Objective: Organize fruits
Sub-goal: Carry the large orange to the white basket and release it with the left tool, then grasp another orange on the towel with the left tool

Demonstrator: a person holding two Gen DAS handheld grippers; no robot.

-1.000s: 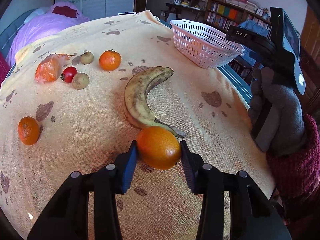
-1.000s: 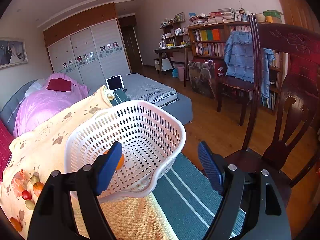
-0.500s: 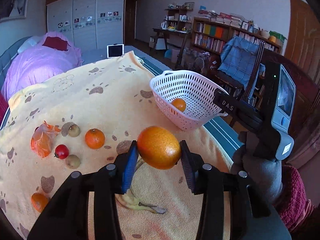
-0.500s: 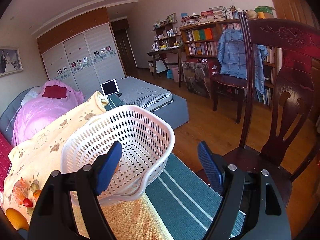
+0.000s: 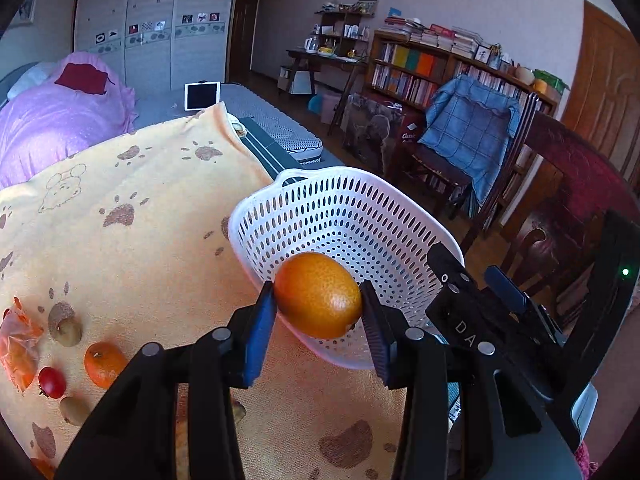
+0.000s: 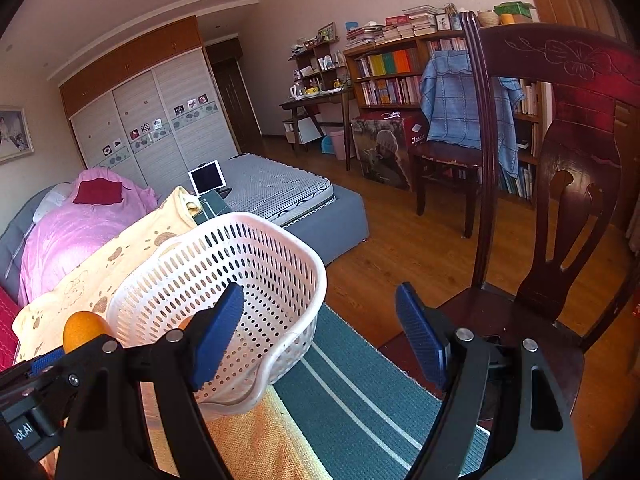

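Gripping an orange (image 5: 318,295) between its blue pads, left gripper (image 5: 318,312) holds it above the near rim of the white basket (image 5: 348,216) on the yellow blanket (image 5: 132,240). Right gripper (image 6: 320,340) open, empty, beside the basket. Small fruits (image 5: 102,362) lie left.

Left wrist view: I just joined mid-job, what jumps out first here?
The orange, clamped between the left gripper jaws, fills the middle of the frame, in front of the near rim of the white perforated basket. That basket sits at the edge of the yellow paw-print blanket. At lower left, a tangerine, a cherry tomato and two kiwis lie loose on the blanket.
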